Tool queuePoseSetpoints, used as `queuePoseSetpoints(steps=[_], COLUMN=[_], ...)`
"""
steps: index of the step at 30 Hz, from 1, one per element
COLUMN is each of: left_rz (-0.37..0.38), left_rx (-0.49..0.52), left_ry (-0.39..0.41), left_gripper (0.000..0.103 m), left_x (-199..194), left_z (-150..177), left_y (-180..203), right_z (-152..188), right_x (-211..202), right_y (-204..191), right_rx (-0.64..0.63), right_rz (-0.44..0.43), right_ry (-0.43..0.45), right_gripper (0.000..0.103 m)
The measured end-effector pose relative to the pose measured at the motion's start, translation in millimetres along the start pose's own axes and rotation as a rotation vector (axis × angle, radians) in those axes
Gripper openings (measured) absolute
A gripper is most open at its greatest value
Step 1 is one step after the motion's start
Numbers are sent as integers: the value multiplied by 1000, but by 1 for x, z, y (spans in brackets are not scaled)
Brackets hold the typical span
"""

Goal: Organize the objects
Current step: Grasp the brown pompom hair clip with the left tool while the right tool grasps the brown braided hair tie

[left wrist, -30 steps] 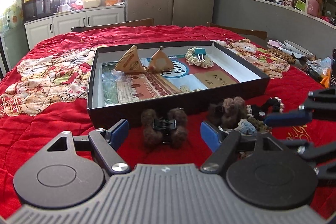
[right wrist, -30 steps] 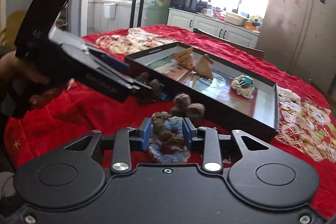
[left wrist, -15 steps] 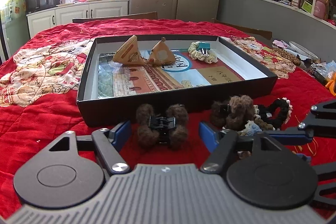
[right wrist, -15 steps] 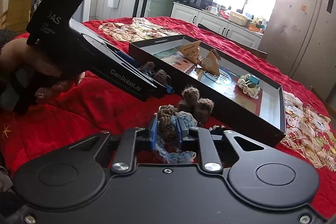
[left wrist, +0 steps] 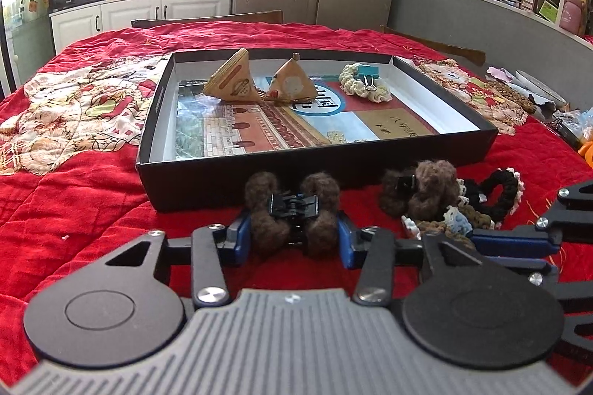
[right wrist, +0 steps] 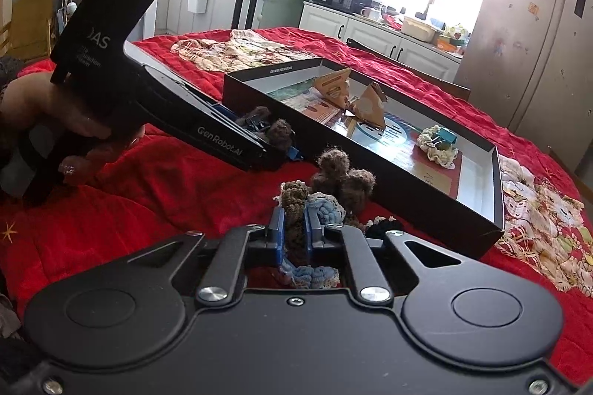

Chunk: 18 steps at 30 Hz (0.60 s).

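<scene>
While I read the left wrist view first, my left gripper (left wrist: pixel 294 239) has its blue pads on either flank of the dark brown fuzzy clip (left wrist: pixel 294 209), touching the fuzz on both sides; I judge it clenched on the clip, or all but. Clip's long axis runs crosswise, pad to pad, black clamp in the middle facing me. It sits on the red cloth (left wrist: pixel 92 195), just in front of the near wall of the black tray (left wrist: pixel 148 150). So the tray lies straight ahead along the fingers, and the clip has to rise over that wall, then go forward. To the right: a heap of crocheted scrunchies (left wrist: pixel 437 206), with the right gripper reaching into it.

Right wrist view. Right gripper (right wrist: pixel 294 239) is pinched on a brown crocheted scrunchie (right wrist: pixel 294 206), which stands upright between the pads; a light blue scrunchie (right wrist: pixel 322 206) lies against it and may trail along. Tray (right wrist: pixel 407 195) lies ahead and to the right, long side running diagonally away. Left gripper is further left, near the tray's closer corner. Both hands are loaded, each near the wall; neither is clearly nearer.
</scene>
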<state>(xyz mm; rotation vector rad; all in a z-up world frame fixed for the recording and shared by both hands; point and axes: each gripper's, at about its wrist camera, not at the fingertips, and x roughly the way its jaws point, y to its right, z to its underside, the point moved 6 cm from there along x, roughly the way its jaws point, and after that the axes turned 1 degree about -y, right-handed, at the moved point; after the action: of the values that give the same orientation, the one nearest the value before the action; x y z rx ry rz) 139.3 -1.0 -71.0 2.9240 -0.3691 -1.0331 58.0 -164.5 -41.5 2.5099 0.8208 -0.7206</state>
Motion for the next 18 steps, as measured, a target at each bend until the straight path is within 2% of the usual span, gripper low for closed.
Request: queuePoseSetpoints(steps=[18], left_rz=[18], left_rx=[16], left_ry=[27], left_gripper=[45], left_x=[-26], left_z=[-2], left_y=[3], right_z=[-10], right_x=[-20], right_y=[13], right_rx=[54], right_rz=[19], right_ry=[67], right_gripper=[9])
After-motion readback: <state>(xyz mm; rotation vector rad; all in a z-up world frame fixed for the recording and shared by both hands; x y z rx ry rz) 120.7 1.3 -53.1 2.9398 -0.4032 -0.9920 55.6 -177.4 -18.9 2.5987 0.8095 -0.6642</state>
